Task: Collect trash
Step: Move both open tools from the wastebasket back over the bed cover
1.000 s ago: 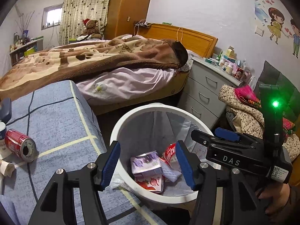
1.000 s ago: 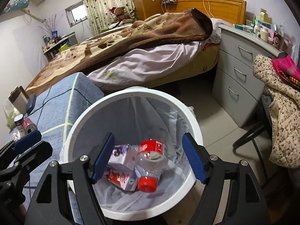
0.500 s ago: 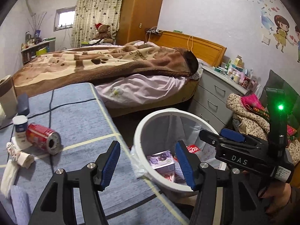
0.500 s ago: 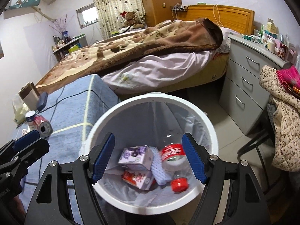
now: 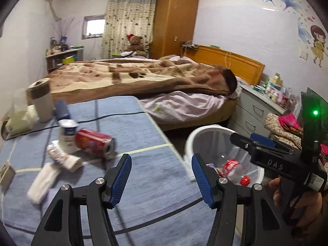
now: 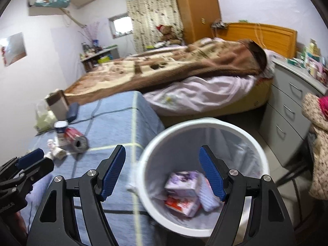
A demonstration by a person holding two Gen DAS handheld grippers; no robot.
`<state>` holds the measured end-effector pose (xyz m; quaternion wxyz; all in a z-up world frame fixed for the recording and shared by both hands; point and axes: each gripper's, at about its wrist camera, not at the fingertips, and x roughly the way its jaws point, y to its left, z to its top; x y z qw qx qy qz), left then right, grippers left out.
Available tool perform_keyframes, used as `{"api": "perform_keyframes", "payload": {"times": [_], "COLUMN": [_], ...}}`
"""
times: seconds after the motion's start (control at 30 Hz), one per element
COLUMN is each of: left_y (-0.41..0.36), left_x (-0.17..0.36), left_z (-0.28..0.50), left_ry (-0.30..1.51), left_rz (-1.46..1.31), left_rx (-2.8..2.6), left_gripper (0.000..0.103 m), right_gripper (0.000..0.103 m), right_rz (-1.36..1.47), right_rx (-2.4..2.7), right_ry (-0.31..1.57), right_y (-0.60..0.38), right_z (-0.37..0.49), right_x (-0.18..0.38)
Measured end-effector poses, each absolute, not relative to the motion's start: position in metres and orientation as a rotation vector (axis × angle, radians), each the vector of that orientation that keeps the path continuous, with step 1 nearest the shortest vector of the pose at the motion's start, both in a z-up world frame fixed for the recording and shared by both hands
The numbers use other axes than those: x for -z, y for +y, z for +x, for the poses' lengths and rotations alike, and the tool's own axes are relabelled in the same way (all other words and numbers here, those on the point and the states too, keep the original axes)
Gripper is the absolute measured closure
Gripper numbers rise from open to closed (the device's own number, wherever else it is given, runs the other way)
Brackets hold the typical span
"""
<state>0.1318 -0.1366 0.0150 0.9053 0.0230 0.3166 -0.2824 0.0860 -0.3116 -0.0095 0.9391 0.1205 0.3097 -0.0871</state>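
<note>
Left wrist view. Left gripper point(image 5: 161, 177): jaws spread, nothing between them, over the blue-covered table point(image 5: 143, 176). Red can point(image 5: 94, 142) lies on its side, far left, touching a white cup point(image 5: 66, 135); crumpled wrappers point(image 5: 63, 161) lie nearer. White bin point(image 5: 205, 135) stands at the right, off the table edge.

Right wrist view. Right gripper point(image 6: 162, 172): jaws spread, empty, above the bin's point(image 6: 184, 127) left rim. Cartons point(image 6: 182, 186) lie inside.

Judgement: take the can next, across its round body, not the open end.
</note>
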Motion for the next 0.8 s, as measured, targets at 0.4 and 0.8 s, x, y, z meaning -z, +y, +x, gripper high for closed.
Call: {"api": "perform_keyframes", "payload": {"times": [0.4,0.8], "left_y": [-0.053,-0.004], "left_x": [-0.010,0.018], "left_z": [0.132,0.136], "left_ry": [0.662,0.739], "left_rz": [0.017,0.022], "left_rx": [0.422,0.316], "left_gripper": [0.038,0.036], "right_gripper": [0.027,0.027], "right_rz": [0.149,0.043], "right_rx": [-0.033,-0.199], "right_ry": [0.595,0.658], "right_y": [-0.255,-0.215], "right_z": [0.121,0.161], "right_x": [0.007,0.011]}}
